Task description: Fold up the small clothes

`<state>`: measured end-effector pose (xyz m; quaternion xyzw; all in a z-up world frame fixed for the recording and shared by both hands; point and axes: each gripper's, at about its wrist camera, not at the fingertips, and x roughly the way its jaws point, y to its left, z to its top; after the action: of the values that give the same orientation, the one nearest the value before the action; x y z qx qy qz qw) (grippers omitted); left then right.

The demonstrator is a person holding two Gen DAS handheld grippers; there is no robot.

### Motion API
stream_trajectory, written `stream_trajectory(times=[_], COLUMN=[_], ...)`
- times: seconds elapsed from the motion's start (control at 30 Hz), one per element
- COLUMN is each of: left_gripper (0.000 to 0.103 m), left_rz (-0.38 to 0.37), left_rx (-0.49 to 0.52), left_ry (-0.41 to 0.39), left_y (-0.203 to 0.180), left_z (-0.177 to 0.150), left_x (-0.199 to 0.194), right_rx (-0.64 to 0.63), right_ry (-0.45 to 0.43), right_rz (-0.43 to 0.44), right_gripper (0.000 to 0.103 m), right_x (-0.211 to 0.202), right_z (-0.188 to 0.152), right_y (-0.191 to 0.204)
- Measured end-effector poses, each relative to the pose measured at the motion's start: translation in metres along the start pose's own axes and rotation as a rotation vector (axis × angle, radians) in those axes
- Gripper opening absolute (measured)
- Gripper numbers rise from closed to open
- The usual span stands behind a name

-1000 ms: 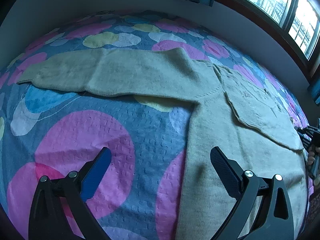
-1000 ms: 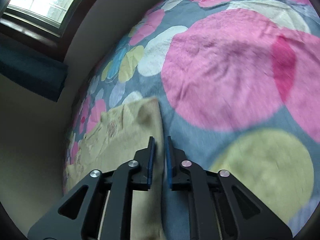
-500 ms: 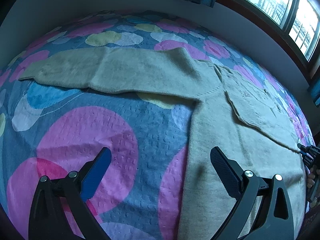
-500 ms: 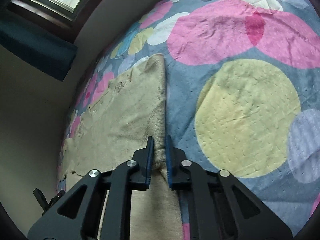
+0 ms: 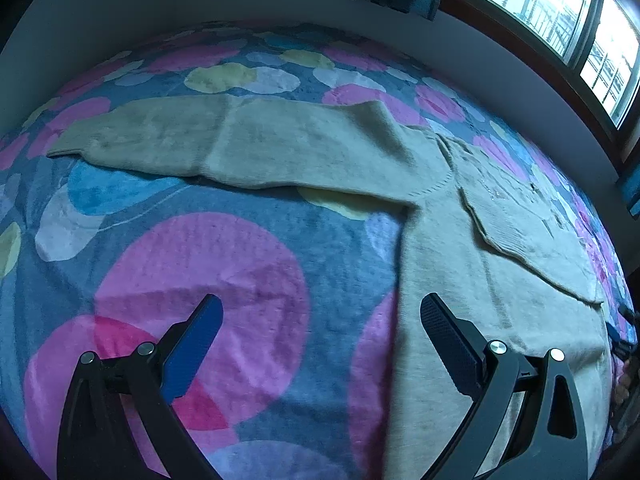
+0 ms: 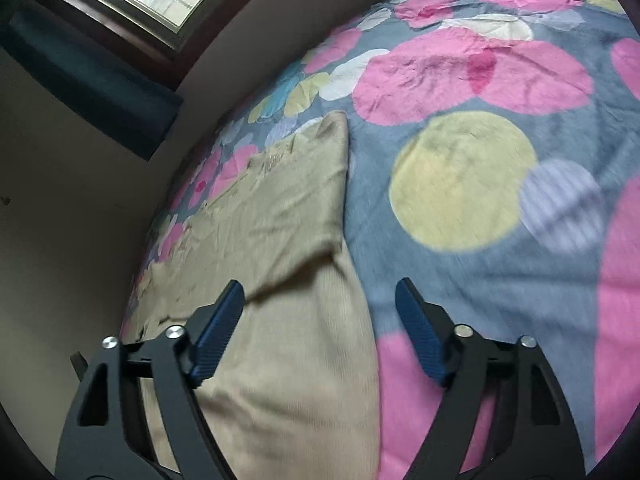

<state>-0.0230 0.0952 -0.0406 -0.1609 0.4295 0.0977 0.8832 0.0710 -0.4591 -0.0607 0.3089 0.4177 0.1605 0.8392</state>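
A beige knit sweater (image 5: pixel 460 248) lies flat on the bed, one sleeve (image 5: pixel 240 140) stretched out to the left. Its other sleeve (image 5: pixel 528 236) is folded across the body. My left gripper (image 5: pixel 320 320) is open and empty above the sweater's left edge. In the right wrist view the sweater (image 6: pixel 280 240) shows with the folded sleeve lying on it. My right gripper (image 6: pixel 320 308) is open and empty above the sweater's right edge.
The bedspread (image 5: pixel 200 272) is blue-grey with pink, yellow and white circles. A wall and a window (image 5: pixel 560 12) with a dark curtain run along the far side of the bed. Open bedspread (image 6: pixel 500 200) lies to the right of the sweater.
My right gripper has let go of the sleeve, laid it on the sweater's body, opened and drawn back. My left gripper stays open, almost unmoved.
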Motion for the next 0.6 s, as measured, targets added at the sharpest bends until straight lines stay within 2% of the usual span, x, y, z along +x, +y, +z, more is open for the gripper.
stream_trajectory(times=[0.17,0.27,0.5,0.6], left_gripper=[0.099,0.099,0.099,0.099], left_rz=[0.009,-0.005,-0.015,-0.03], left_rx=[-0.028,-0.063,-0.159,-0.226], left_ry=[-0.001,-0.005,-0.036,-0.041], left_y=[0.019,0.035,0.08,0.112], left_z=[0.002,0.003,0.017,0.029], left_x=[-0.005,-0.008,-0.014,-0.01], right_rx=[-0.001,-0.056,-0.073,-0.073], right_ry=[-0.002,-0.01,-0.022,-0.024], right_rz=[0.033,0.035,0.021,0.021], right_gripper=[0.085,0.085,0.091,0.092], right_x=[-0.019,-0.021,-0.017,-0.017], right_z=[-0.025,-0.032,-0.033,-0.033], right_y=[-0.007,-0.005,0.001,0.001])
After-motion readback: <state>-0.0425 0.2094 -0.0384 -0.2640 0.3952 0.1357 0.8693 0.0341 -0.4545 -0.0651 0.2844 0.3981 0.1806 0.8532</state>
